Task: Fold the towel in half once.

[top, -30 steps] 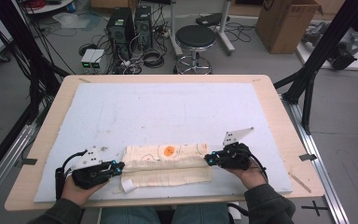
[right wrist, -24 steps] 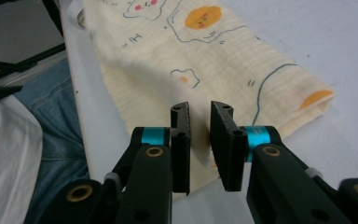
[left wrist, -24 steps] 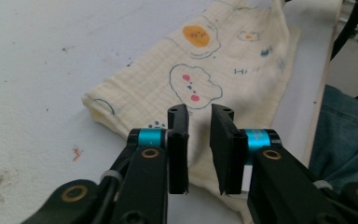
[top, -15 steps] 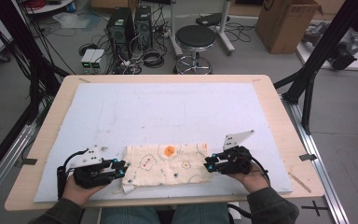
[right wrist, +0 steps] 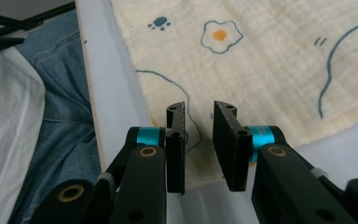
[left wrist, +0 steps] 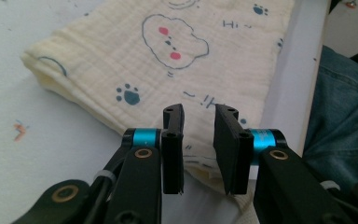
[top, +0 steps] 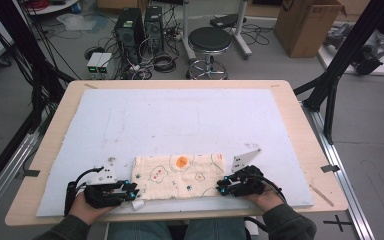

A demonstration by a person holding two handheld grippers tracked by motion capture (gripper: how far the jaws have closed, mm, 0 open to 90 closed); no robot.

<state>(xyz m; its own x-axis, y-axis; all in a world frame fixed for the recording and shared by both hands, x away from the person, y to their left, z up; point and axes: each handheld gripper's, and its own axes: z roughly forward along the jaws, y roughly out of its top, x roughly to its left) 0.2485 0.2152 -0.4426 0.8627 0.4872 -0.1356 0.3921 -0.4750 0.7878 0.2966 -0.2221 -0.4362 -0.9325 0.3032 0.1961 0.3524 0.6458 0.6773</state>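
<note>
Left tool (left wrist: pixel 198 140) and right tool (right wrist: pixel 200 140): jaws spread, gripping nothing, each hovering at a near corner of the cloth (top: pixel 180 176). Cloth lies folded on the white mat (top: pixel 180 120) at the bench's (top: pixel 305 130) near edge. Likely next step: another fold or smoothing; best to pinch all layers at both corners together. Since a second ago the cloth has widened front to back, and both tools have released it.

Both hands sit low at the near edge, w/ the left gripper (top: pixel 131 192) and right gripper (top: pixel 222 188) pointing in at each other, jaws apart, holding nothing.
</note>
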